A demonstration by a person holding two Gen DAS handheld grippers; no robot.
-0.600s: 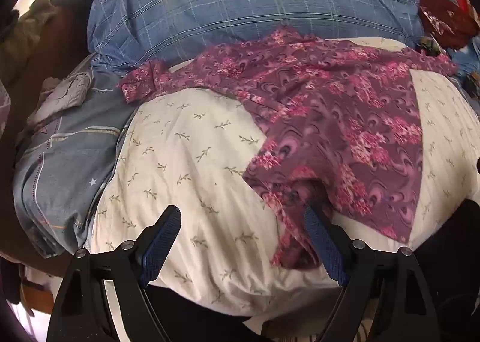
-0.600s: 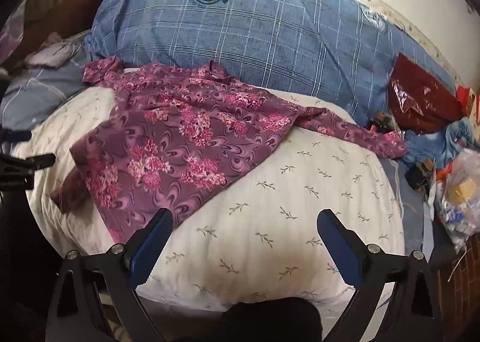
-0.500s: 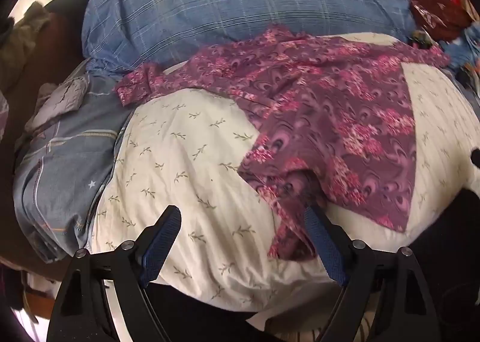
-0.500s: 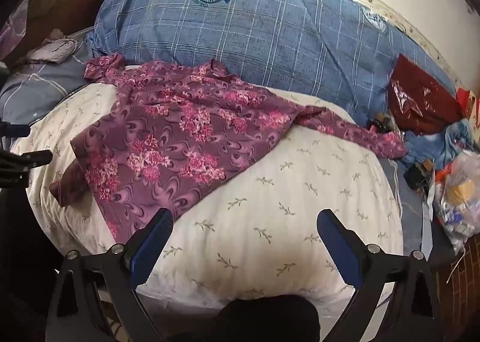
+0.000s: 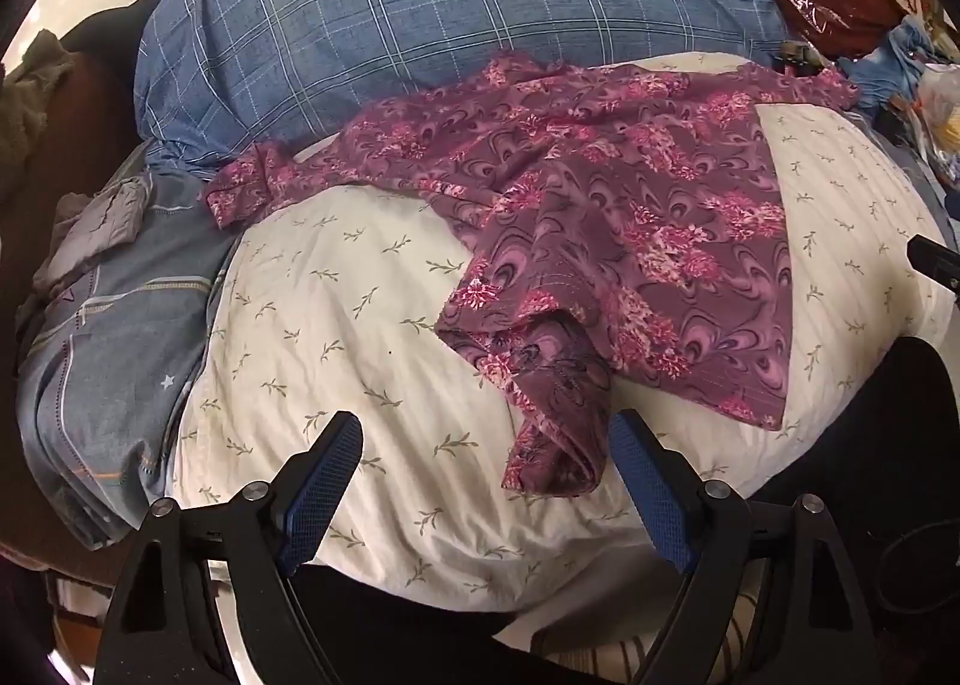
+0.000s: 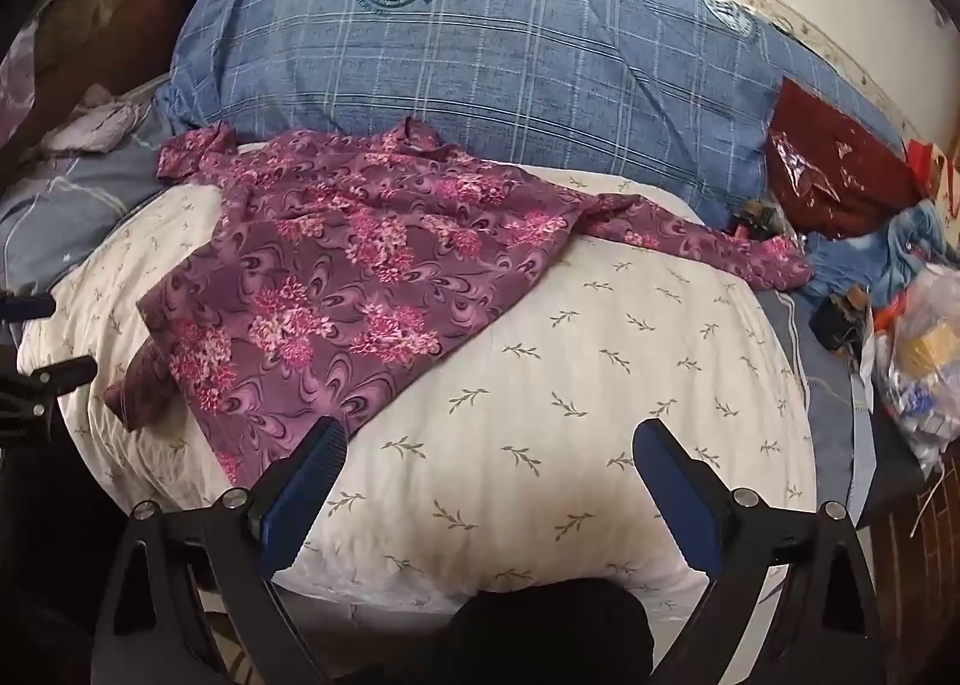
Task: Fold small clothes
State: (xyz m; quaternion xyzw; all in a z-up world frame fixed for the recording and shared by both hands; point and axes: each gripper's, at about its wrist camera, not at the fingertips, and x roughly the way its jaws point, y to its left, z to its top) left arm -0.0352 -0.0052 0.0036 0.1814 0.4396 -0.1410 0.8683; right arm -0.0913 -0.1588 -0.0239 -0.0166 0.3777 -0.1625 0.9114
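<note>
A purple flowered shirt point(image 5: 630, 241) lies spread on a cream leaf-print pillow point(image 5: 336, 337), one sleeve out to the left, the other to the right. Its near left hem corner is bunched and hangs toward me. My left gripper point(image 5: 486, 445) stands open just short of that bunched corner, which lies beside its right finger without being pinched. In the right wrist view the shirt point(image 6: 348, 289) covers the left half of the pillow point(image 6: 600, 385). My right gripper point(image 6: 489, 454) is open over bare pillow, its left finger at the shirt's near hem corner.
A large blue plaid pillow point(image 6: 498, 60) lies behind. Grey-blue bedding point(image 5: 102, 349) sits at the left. A dark red plastic bag point(image 6: 834, 175), blue cloth and a clear bag of clutter point(image 6: 918, 361) crowd the right. The left gripper's frame point(image 6: 36, 379) shows at the left edge.
Both grippers have drawn back a little from the bed, so the shirt sits slightly farther off in both views. The jaws stay wide and the shirt has not moved.
</note>
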